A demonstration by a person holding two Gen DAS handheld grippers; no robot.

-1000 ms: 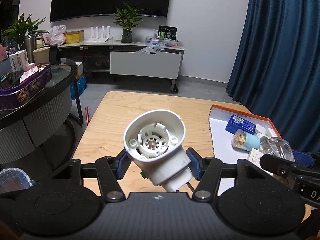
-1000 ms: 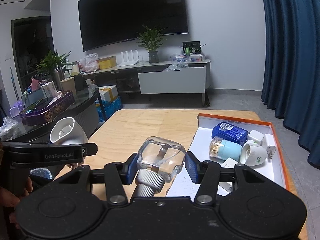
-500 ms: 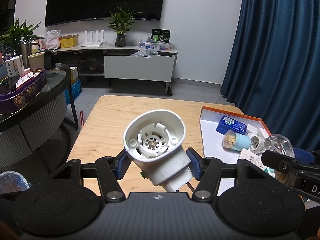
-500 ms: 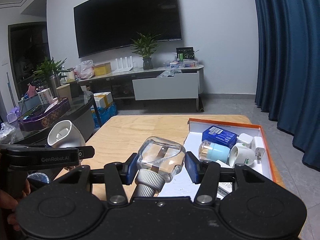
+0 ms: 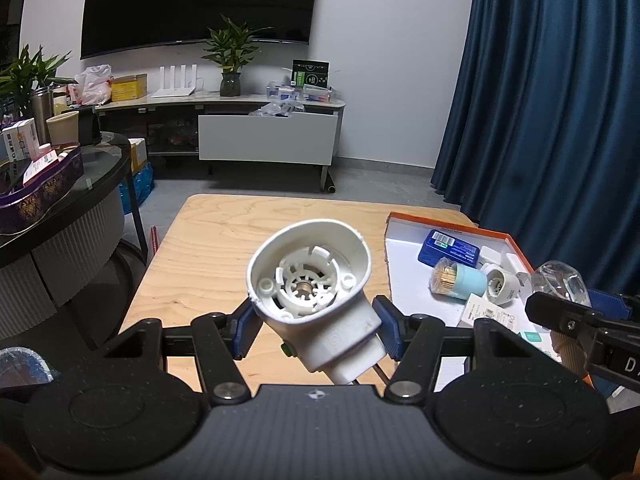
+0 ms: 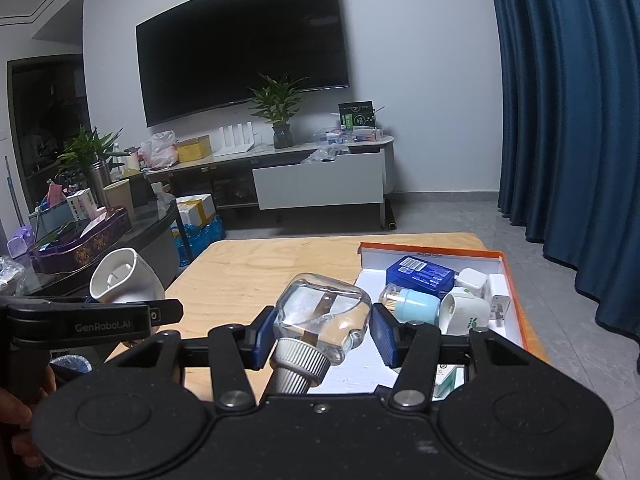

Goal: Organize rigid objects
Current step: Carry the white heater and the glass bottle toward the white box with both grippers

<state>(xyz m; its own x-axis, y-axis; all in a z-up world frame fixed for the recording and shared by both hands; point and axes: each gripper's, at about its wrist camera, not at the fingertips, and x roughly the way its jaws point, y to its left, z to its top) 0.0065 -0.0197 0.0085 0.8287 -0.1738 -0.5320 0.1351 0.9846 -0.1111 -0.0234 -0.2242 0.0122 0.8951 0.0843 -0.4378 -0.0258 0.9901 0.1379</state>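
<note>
My left gripper (image 5: 316,330) is shut on a white plastic lamp socket (image 5: 316,296), held above the wooden table (image 5: 212,248), open end facing forward. It also shows in the right wrist view (image 6: 120,278). My right gripper (image 6: 322,336) is shut on a clear glass bottle (image 6: 324,314) with a white ribbed cap, held above the near left corner of the orange-rimmed white tray (image 6: 516,280). The bottle shows in the left wrist view (image 5: 560,282) at the right.
The tray (image 5: 404,276) holds a blue box (image 5: 448,248), a pale blue toothpick jar (image 5: 456,280), a white adapter (image 5: 500,286) and paper packets. A round glass side table (image 5: 60,200) stands left. Blue curtains hang right; a TV cabinet stands at the back.
Both grippers have drawn back and risen a little from the table; the tray looks farther and lower in both views. Each still holds its object.
</note>
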